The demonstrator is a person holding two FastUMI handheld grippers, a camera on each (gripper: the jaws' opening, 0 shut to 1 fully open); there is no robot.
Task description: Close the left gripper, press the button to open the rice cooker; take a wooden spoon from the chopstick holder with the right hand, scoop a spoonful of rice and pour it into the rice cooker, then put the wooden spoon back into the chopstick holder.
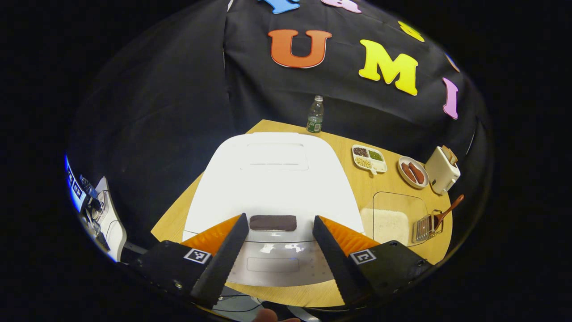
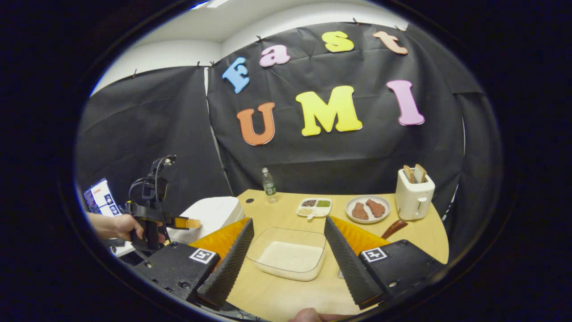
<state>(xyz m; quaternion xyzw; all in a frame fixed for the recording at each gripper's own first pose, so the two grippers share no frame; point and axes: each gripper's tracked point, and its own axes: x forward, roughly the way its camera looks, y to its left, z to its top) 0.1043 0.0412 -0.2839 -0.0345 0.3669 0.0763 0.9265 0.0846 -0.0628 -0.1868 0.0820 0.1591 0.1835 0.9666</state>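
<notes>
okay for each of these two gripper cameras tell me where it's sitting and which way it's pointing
Left gripper view: rides the left gripper, above the closed rice cooker, facing its dark button; own open fingers show.
Right gripper view: rides the right gripper, low over the table, facing the rice container; own open fingers show.
Shared: rice cooker, rice container, water bottle, toaster.

One rice cooker [image 1: 273,179], white, lid down, at table's [image 2: 415,232] left edge. One clear dish of rice [image 2: 289,257] mid-table. One wire chopstick holder [image 1: 426,227] at right edge, one wooden spoon [image 1: 448,211] in it. One water bottle [image 1: 315,115] at far edge. One divided tray [image 1: 369,158], three fillings. One plate [image 2: 368,209], two brown pieces. One toaster [image 2: 414,194], two slices. Two grippers: left gripper [image 1: 280,230], right gripper [image 2: 289,237].
</notes>
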